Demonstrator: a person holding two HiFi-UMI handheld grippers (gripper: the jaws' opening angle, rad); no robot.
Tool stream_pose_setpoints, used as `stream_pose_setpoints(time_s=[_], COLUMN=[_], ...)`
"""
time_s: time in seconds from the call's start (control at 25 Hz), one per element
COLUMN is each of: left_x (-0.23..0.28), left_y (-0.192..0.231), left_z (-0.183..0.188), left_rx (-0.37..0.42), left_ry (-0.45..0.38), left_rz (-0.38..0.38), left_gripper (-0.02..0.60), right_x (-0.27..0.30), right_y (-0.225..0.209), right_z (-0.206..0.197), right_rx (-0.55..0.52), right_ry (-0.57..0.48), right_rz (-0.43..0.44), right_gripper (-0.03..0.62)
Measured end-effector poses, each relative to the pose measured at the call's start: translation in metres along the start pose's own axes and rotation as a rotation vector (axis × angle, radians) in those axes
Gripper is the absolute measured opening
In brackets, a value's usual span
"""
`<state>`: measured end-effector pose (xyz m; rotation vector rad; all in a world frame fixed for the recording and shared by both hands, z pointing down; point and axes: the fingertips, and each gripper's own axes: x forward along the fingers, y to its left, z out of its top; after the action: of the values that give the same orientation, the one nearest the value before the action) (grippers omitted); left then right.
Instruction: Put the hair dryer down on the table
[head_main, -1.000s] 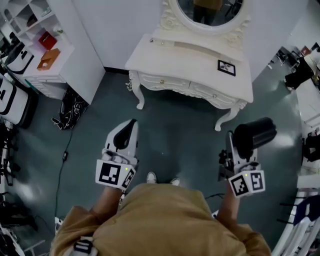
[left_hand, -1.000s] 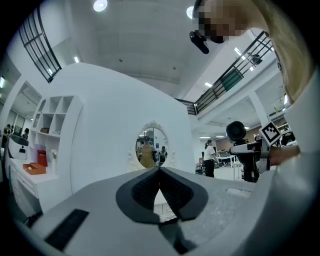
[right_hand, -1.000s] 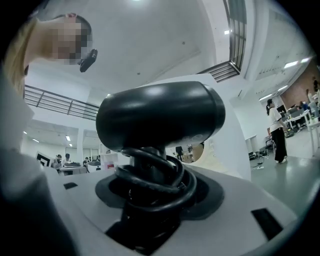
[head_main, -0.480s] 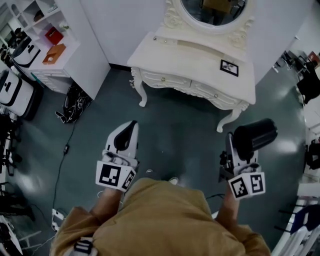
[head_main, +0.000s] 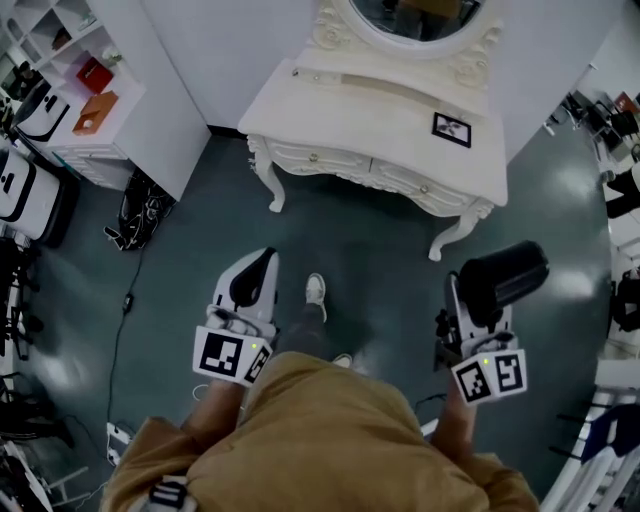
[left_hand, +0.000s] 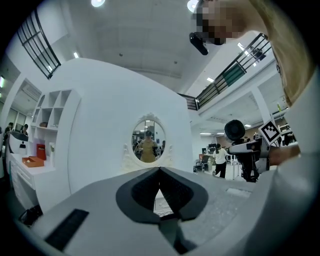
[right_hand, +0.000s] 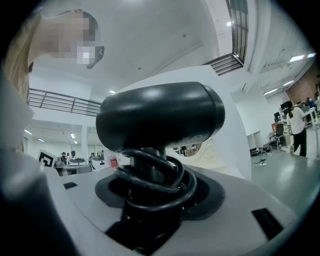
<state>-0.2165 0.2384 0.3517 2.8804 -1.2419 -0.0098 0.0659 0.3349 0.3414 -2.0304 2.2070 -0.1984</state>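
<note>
A black hair dryer (head_main: 503, 273) with its cord wound round the handle stands up out of my right gripper (head_main: 478, 302), whose jaws are shut on the handle. The right gripper view shows the dryer's barrel (right_hand: 160, 115) lying crosswise above the coiled cord (right_hand: 155, 182). My left gripper (head_main: 263, 260) is at the left, jaws closed to a point, nothing in them; in its own view the jaws (left_hand: 160, 172) meet in front of the mirror. The white dressing table (head_main: 380, 120) stands ahead of both grippers, its oval mirror (head_main: 420, 15) at the back.
A small black-and-white card (head_main: 452, 129) lies on the table's right end. A white shelf unit (head_main: 110, 100) and a black bag (head_main: 140, 215) stand at the left. Dark chairs and gear (head_main: 620, 190) crowd the right edge. My shoe (head_main: 316, 290) is on the grey-green floor.
One foot has stepped forward towards the table, and both grippers have shifted slightly with the body. The right gripper keeps its hold on the hair dryer; the left stays closed.
</note>
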Motion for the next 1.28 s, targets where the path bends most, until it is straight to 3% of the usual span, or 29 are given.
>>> stream_pose_setpoints(time_s=[0.28,0.76,1.08,1.28], left_x=[0.102,0.291,0.36,0.387], left_y=[0.021,0.146,0.163,0.159], left_z=[-0.013,-0.005,-0.015,-0.021], left_rx=[-0.035,-0.072,-0.101,-0.115], left_ry=[-0.013,-0.018,0.009,0.016], left_rz=[-0.092,-0.186,-0.279,-0.298], left_gripper=[0.003,0.002,0.002,0.003], right_x=[0.07,0.268,0.315,0.327], right_y=[-0.031,-0.06,-0.08,-0.1], right_z=[-0.002,0.024,0.024,0.02], right_rx=[-0.004,-0.011,-0.004,-0.002], right_ry=[0.026,0.033,0.063,0.074], right_rz=[-0.038,-0.097,-0.171,-0.191], right_gripper=[0.259,0.259,0.259,0.259])
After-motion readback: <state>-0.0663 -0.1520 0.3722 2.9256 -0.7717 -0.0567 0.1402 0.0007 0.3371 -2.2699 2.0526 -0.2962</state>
